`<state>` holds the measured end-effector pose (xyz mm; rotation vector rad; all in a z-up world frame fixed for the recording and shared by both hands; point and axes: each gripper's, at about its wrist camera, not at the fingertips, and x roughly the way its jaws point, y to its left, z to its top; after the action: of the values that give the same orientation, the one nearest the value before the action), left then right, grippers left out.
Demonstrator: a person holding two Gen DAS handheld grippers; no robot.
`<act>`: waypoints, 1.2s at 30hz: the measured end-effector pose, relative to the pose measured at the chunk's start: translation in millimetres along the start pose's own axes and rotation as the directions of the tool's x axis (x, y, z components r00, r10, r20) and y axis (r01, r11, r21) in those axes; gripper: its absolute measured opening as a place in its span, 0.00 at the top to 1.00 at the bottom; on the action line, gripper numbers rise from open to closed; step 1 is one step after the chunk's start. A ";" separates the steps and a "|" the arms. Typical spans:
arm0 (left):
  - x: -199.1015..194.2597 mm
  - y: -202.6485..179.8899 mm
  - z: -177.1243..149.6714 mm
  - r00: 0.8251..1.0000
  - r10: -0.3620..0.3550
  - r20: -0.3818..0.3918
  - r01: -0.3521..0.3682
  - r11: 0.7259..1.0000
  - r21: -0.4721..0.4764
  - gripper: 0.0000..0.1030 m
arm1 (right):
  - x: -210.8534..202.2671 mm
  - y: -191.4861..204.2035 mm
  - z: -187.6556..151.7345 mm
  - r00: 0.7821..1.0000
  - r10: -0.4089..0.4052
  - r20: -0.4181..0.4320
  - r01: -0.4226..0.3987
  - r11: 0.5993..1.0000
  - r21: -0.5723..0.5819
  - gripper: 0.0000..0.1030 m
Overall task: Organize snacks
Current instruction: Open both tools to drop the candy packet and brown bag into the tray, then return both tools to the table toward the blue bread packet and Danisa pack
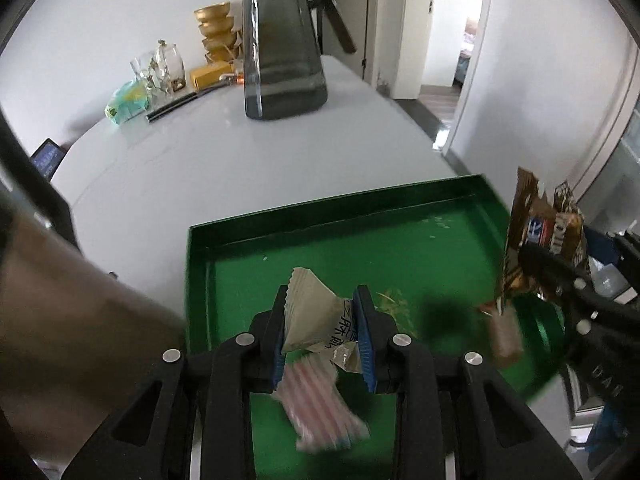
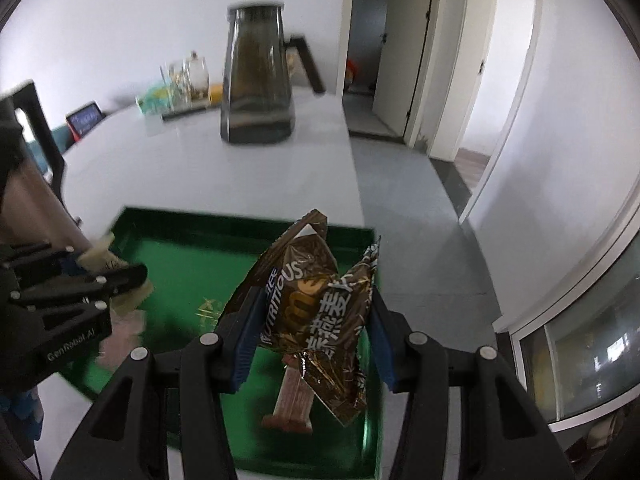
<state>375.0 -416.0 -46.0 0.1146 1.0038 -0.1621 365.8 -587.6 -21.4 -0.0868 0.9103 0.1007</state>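
Left gripper (image 1: 324, 336): seen nearest the lens, fingers clamped on a cream packet (image 1: 316, 316); a pink striped packet (image 1: 324, 408) is seen just below it, blurred, and whether it is also pinched or lies loose cannot be told.
Right gripper (image 2: 312, 332): fingers clamped on a brown foil packet (image 2: 320, 300); a reddish-brown bar (image 2: 292, 400) is seen under it, and whether it is gripped or falling cannot be told.
White table (image 1: 200, 168): the tray is set at its near edge.
Green tray (image 1: 400, 240): both grippers are held over it; its floor is seen mostly bare, apart from a gold print mark.
Grey pitcher (image 1: 280, 52): left standing well beyond the tray, not part of the sorting.
Progress: judged early to middle; packets are brought over the tray but none is seen settled in it yet. Release and arranging are judged still to be done.
Remaining snacks: none are made out elsewhere on the table; a pale green packet (image 1: 126, 102) beside glassware at the far end may or may not count.
Hidden: the tray's near edge is covered by both grippers; the lower packets are smeared by blur; print on the cream packet is only partly legible.
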 end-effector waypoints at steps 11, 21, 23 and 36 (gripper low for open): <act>27.3 -0.3 -2.5 1.000 0.008 -0.015 -0.008 1.000 0.006 0.62 | 50.2 -1.0 -12.1 0.996 0.037 -0.077 -0.037 0.999 0.008 0.70; -19.4 -15.2 -4.2 0.992 0.012 0.128 -0.019 0.999 0.050 0.41 | 7.1 -7.5 0.0 0.999 -0.002 0.046 0.001 0.999 0.038 0.35; -30.7 -15.2 -4.5 0.990 0.001 0.142 -0.008 0.999 0.046 0.41 | -14.5 -10.6 4.6 0.996 -0.027 0.090 0.023 0.999 0.046 0.35; -197.7 -7.4 -65.8 0.936 -0.178 0.302 0.145 0.981 0.129 0.39 | -246.1 -20.7 -8.2 0.869 -0.244 0.430 0.207 0.969 0.131 0.27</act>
<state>214.9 -395.8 86.0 0.0982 0.6864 -0.3726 212.1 -621.5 169.0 -0.0895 0.4396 -0.1332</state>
